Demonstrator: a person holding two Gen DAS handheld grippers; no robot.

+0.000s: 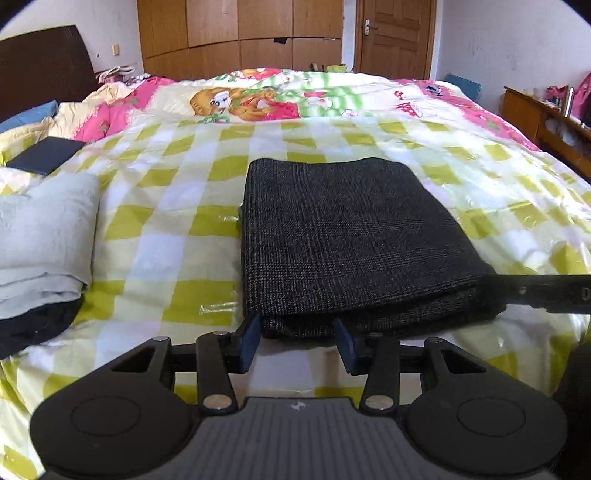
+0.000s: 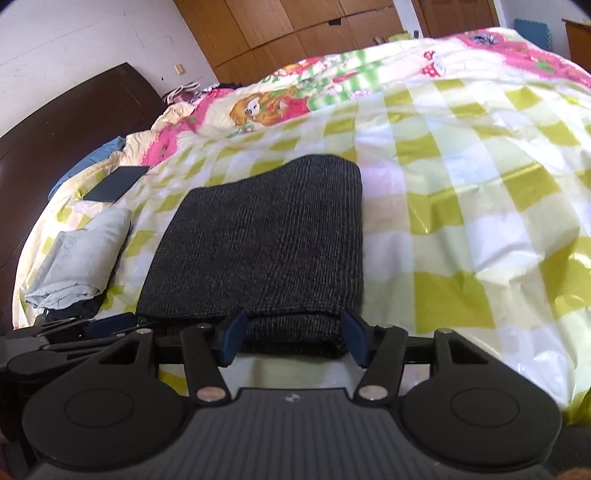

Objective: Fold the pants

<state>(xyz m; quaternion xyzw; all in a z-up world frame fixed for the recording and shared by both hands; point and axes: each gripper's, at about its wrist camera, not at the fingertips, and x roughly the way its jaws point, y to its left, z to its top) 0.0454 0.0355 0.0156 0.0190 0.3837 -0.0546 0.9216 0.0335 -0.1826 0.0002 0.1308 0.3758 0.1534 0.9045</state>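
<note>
Dark grey checked pants [image 1: 351,236] lie folded into a thick rectangle on the green-and-white checked bed cover [image 1: 177,206]. My left gripper [image 1: 300,334] is open at the near edge of the folded pants, its blue pads at either side of the left part of that edge. My right gripper [image 2: 291,328] is open at the same near edge, its pads at either side of the right part of the pants [image 2: 258,240]. The right gripper's arm shows at the right edge of the left wrist view [image 1: 546,291]. The left gripper shows at the left of the right wrist view [image 2: 74,332].
A folded light grey garment [image 1: 44,240] lies on a dark one at the left, also in the right wrist view [image 2: 77,258]. A dark flat book [image 1: 44,153] lies beyond it. A dark headboard [image 2: 55,147] stands at the left, wardrobes [image 1: 240,33] behind, a wooden shelf [image 1: 546,122] at the right.
</note>
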